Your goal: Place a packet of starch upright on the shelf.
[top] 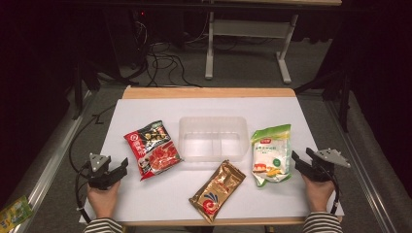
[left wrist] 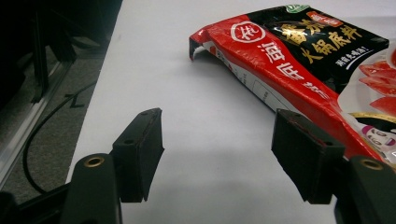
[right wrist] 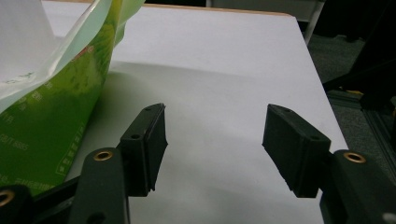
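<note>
Overall, we find a white table (top: 160, 204) carrying a clear plastic container (top: 212, 138) at its centre, with three pouches set around it. We note the container stands upright and holds nothing that we can see.

Next in size, the red and black pouch (top: 152, 149) lies flat just left of the container, and the green and white pouch (top: 271, 154) lies just right of it. The gold pouch (top: 217, 190) lies tilted near the table's front edge, below the container and between the two hands.

We hold the left gripper (top: 116, 171) at the left edge of the table, near the red and black pouch but apart from it; in the left gripper view its jaws stand wide apart over bare table, with the pouch (left wrist: 299, 60) just beyond the right jaw.

We hold the right gripper (top: 299, 162) beside the green and white pouch; in the right gripper view the jaws stand wide apart with nothing between them, the pouch (right wrist: 51, 107) lying to the left of the left jaw
</note>
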Available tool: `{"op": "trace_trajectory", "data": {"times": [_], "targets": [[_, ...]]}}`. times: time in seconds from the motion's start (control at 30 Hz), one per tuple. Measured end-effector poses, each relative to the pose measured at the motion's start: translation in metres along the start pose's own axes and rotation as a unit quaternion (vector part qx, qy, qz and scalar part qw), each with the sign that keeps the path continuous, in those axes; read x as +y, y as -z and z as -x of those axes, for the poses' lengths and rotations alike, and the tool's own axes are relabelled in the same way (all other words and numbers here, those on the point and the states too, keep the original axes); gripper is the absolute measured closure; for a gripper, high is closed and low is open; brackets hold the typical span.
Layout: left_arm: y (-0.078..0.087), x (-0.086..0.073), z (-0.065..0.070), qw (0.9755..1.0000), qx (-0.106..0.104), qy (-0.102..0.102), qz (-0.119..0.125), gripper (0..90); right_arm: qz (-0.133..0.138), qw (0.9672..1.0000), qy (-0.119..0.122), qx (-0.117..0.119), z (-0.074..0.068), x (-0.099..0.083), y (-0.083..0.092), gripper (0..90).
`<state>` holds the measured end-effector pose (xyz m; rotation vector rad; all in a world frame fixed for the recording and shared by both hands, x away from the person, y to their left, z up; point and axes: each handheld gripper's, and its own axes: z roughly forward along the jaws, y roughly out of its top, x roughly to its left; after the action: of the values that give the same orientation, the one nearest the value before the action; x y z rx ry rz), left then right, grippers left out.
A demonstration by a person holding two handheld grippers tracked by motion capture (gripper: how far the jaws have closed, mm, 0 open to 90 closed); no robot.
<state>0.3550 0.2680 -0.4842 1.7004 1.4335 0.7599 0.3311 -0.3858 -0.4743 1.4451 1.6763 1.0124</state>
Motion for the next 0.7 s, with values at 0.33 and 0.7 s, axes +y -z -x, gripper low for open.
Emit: {"op": "trace_trajectory", "data": {"times": [0.33, 0.7], "targets": [[0.0003, 0.0, -0.0005, 1.0, -0.003, 0.004, 0.0, 34.1, -0.003, 1.0, -0.003, -0.003, -0.0005, 0.0004, -0.0003, 38.7], [-0.0001, 0.0002, -0.0004, 1.0, 0.0, 0.004, -0.001, 33.9, -0.008, 0.9999, 0.003, -0.008, -0.0012, 0.0018, -0.0011, 38.4]]}}
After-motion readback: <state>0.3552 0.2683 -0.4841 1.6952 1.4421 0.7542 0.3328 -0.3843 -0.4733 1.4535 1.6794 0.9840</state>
